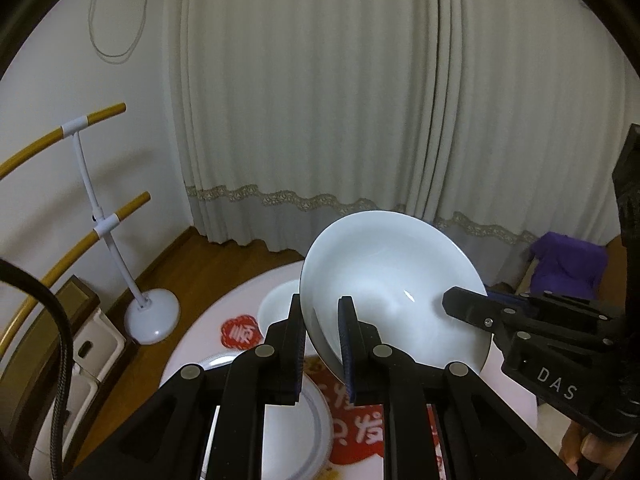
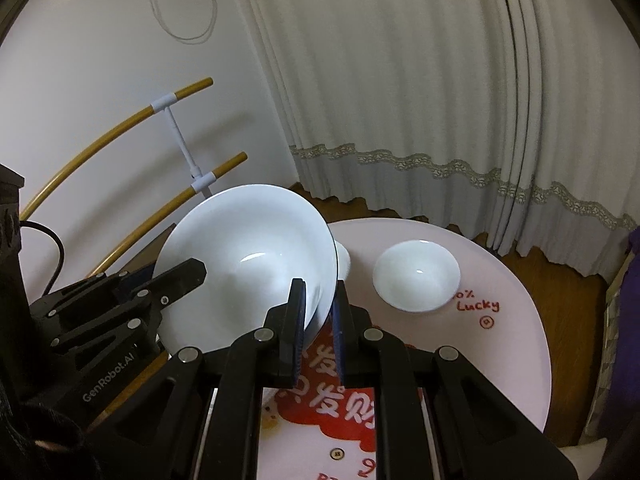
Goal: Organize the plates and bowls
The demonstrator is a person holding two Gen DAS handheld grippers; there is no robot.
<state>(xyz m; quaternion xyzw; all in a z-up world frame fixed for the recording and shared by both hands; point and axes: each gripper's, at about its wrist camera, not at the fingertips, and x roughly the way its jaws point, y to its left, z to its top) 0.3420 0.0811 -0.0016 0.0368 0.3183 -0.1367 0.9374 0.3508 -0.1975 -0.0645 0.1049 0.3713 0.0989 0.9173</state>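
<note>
We hold one big white bowl (image 1: 384,280) with both claws, tilted and lifted clear of the round tabletop (image 2: 512,280). The left claw (image 1: 322,344) is clamped on the bowl's near rim, one finger inside and one outside; the right claw (image 2: 318,320) is clamped the same way on the opposite rim.

Our left view shows the right claw (image 1: 464,304) reaching in from the right edge, and below the bowl a plate (image 1: 296,428) with a thin grey ring lying on the tabletop, partly hidden by the fingers. A second white bowl (image 1: 276,308) peeks out just behind the left finger. A purple cloth (image 1: 568,264) lies at the far right.

Our right view shows what the left misses: a small white bowl (image 2: 416,276) standing alone on the tabletop to the right of the held bowl, near red "Lucky" lettering (image 2: 478,304). The left claw (image 2: 188,276) comes in from the left, gripping the rim. The plate is out of sight here
</note>
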